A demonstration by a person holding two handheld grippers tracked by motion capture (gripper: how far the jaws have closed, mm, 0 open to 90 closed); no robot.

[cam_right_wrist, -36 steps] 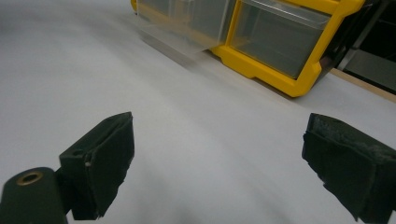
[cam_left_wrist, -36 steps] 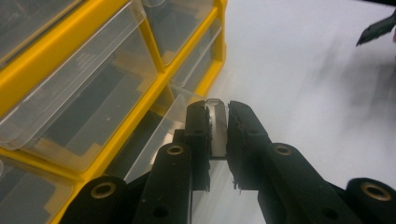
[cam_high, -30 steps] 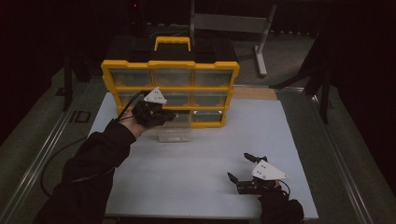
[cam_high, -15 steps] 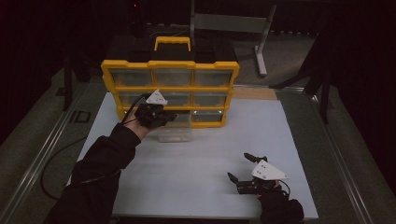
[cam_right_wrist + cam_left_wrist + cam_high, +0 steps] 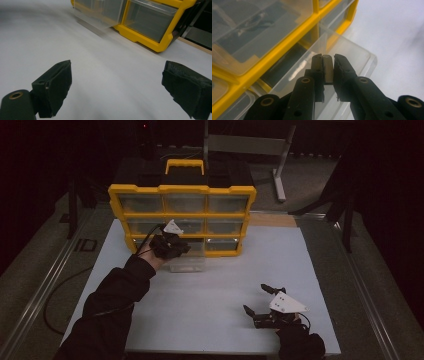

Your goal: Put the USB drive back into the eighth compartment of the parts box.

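A yellow organizer (image 5: 182, 190) with clear drawers stands upright at the back of the white table. One clear drawer (image 5: 189, 264) sticks out of its bottom row onto the table. My left gripper (image 5: 182, 247) is at that drawer's front. In the left gripper view, the left gripper (image 5: 327, 58) is shut on the thin front wall of the clear drawer (image 5: 352, 52). My right gripper (image 5: 255, 298) rests near the table's front right, open and holding nothing. In the right gripper view, the right gripper (image 5: 120, 85) faces the drawer (image 5: 100, 12) and organizer (image 5: 150, 35) from a distance.
The white table top (image 5: 240, 270) stretches between the organizer and the front edge. A black toolbox with a yellow handle (image 5: 185, 165) sits behind the organizer. A grey metal stand (image 5: 277, 175) is at the back right. A cable (image 5: 60, 295) trails off the left side.
My left hand has sunk a little and shifted slightly right, still gripping the drawer's front. The right gripper has not moved.
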